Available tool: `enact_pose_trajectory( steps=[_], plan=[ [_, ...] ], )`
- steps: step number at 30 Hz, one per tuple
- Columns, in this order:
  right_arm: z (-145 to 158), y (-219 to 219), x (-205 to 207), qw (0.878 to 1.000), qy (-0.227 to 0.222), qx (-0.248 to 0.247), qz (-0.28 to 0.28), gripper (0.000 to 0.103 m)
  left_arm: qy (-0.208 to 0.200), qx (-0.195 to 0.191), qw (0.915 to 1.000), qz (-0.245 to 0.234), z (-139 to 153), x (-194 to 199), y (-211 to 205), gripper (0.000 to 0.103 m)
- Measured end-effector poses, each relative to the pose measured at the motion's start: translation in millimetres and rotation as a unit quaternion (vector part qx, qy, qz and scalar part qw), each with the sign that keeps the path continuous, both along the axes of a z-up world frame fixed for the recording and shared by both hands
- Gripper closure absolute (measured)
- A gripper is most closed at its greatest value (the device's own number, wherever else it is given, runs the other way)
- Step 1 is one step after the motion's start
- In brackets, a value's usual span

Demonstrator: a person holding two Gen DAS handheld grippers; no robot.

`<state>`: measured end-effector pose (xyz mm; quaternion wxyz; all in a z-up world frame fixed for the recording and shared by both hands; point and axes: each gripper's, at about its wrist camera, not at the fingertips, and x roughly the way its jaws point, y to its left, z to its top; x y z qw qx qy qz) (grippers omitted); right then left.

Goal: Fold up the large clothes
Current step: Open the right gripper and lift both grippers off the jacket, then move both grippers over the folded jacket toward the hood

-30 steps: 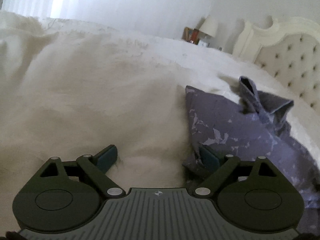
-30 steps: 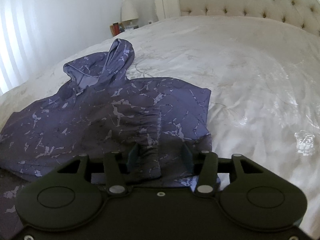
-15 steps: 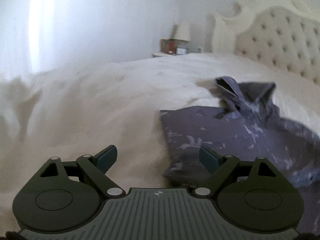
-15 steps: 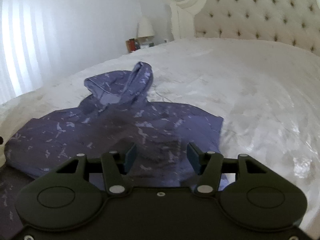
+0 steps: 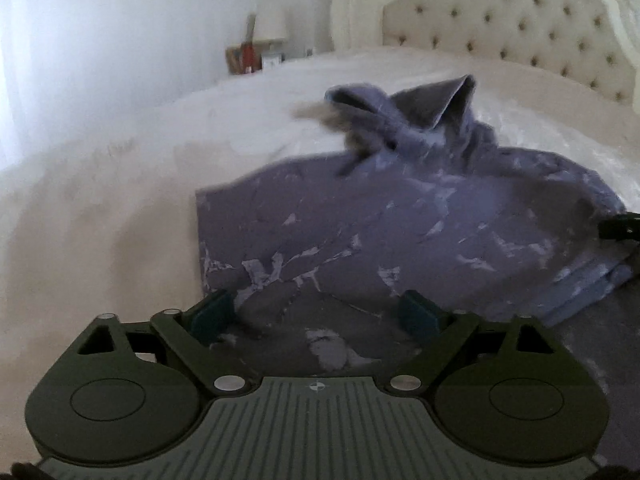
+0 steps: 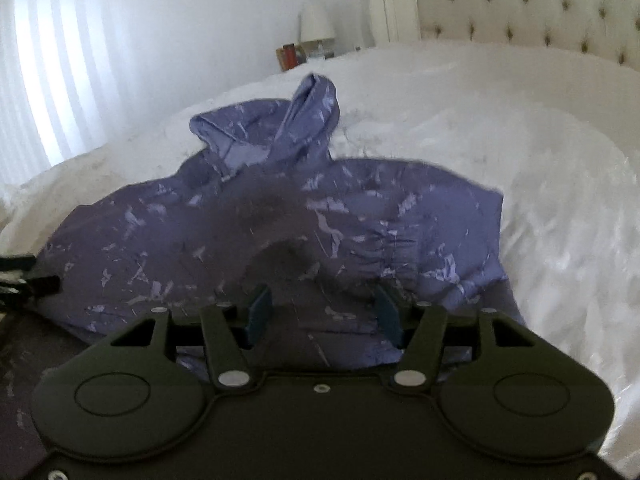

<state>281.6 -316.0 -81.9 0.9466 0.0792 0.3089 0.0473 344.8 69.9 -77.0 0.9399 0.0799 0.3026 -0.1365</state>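
A purple hoodie (image 5: 400, 220) with pale streaks lies flat on the white bed (image 5: 100, 220), its hood (image 5: 420, 108) standing up toward the headboard. My left gripper (image 5: 316, 308) hovers over the hoodie's near left corner. Its jaws are opening wide; cloth lies under them and neither pad presses on it. My right gripper (image 6: 323, 308) is over the hoodie (image 6: 400, 220) near its right side, jaws apart above a rumpled ridge of cloth, gripping nothing. Each gripper shows at the edge of the other's view: the right gripper (image 5: 618, 226) and the left gripper (image 6: 24, 276).
A tufted cream headboard (image 5: 520, 20) stands at the far end of the bed. A nightstand with a lamp (image 6: 316, 28) and small items is beside it. Bright curtains (image 6: 60, 60) fill the left wall. White bedding (image 6: 560, 200) spreads right of the hoodie.
The left gripper has swung right from the bare bedding to over the hoodie, rolled level, and its jaws stand wider. The right gripper's jaws widened off a pinched fold and it shifted slightly.
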Motion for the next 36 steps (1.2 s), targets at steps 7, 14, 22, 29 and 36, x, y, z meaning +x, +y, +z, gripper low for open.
enact_pose_trajectory(
  steps=[7, 14, 22, 29, 36],
  plan=[
    [0.8, 4.6, -0.2, 1.0, 0.001, -0.008, 0.007, 0.034, 0.025, -0.024, 0.999, 0.028, 2.5, 7.1, 9.0, 0.0],
    [22.4, 7.7, -35.8, 1.0, -0.009, -0.008, 0.014, 0.007, 0.023, -0.05, 0.998, 0.03, 26.2, -35.6, 24.4, 0.0],
    [37.9, -7.4, -106.2, 0.999, 0.022, 0.018, -0.014, 0.001, 0.062, -0.072, 0.9952, 0.025, 43.2, -91.1, 41.8, 0.0],
    [38.8, -22.0, -154.7, 0.996, 0.08, 0.039, -0.028, 0.001, 0.111, -0.084, 0.9899, 0.025, 38.0, -136.3, 58.3, 0.0],
    [32.0, -32.0, -181.9, 0.994, 0.087, 0.058, -0.044, 0.001, 0.143, -0.1, 0.9834, 0.049, 18.2, -158.3, 69.6, 0.0]
  ],
)
